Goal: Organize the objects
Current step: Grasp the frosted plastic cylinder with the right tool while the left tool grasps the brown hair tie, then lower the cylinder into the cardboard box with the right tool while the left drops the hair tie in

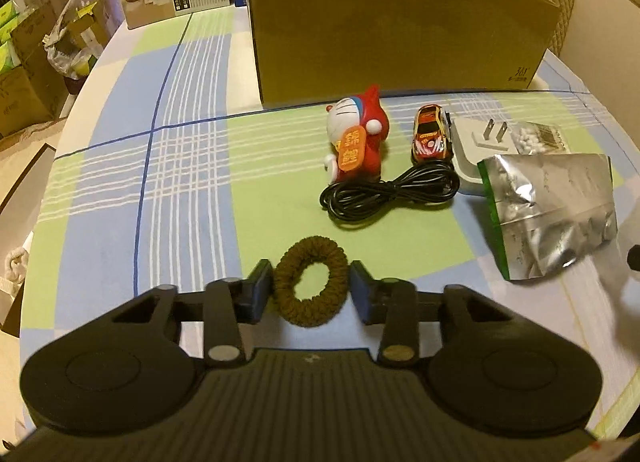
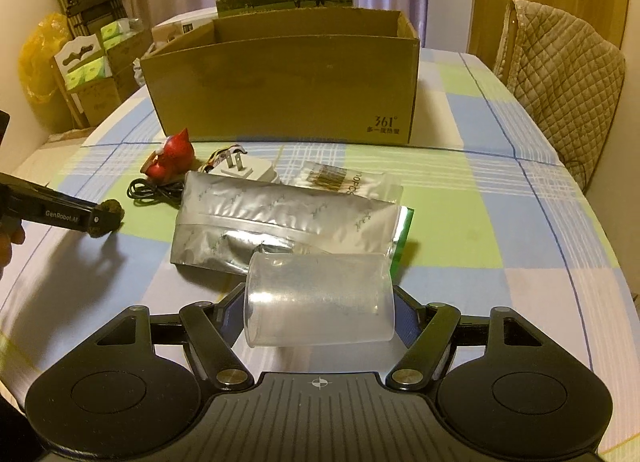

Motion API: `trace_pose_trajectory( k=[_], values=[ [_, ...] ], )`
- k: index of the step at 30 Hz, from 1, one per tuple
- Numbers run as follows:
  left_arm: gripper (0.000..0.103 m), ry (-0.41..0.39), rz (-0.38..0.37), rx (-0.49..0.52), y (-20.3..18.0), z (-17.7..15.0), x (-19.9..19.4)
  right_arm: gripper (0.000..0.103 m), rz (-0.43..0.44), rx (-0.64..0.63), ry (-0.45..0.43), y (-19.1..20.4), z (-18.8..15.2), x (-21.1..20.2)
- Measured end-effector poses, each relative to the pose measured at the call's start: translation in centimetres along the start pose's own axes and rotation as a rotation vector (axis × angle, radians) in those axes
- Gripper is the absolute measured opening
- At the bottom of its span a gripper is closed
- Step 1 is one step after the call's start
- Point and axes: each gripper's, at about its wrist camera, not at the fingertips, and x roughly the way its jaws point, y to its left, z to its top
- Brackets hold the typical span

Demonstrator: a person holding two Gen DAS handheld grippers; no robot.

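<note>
A: Grippers, two: left gripper [image 1: 311, 286] pinches one hair tie [image 1: 310, 281]; right gripper [image 2: 318, 312] clamps one plastic cup [image 2: 318, 304].

B: Ahead: one foil pouch [image 2: 280, 221], then one cardboard box [image 2: 288, 89].

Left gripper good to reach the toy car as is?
Probably not yet: the left gripper is shut on the brown hair scrunchie. Beyond that, the black cable is coiled on the tablecloth just before the toy car.
</note>
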Motion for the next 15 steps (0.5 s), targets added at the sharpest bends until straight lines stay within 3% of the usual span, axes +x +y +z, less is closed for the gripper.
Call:
trace_pose_trajectory(
  k=[1, 2, 8, 15],
  values=[
    [0.018, 0.004, 0.002, 0.001, -0.1, 0.0, -0.1, 0.069, -0.002, -0.001, -0.001, 0.0, 0.0, 0.0],
    [0.016, 0.013, 0.006, 0.0, -0.1, 0.1, -0.1, 0.069, -0.002, -0.001, -0.002, 0.0, 0.1, -0.1],
    [0.014, 0.031, 0.009, -0.052, -0.4, 0.3, -1.4, 0.069, 0.001, -0.001, -0.018, 0.0, 0.7, -0.8],
    [0.014, -0.045, -0.029, -0.148, -1.8, 2.8, -6.0, 0.069, 0.014, -0.007, -0.065, 0.2, 3.3, -2.7]
  ],
)
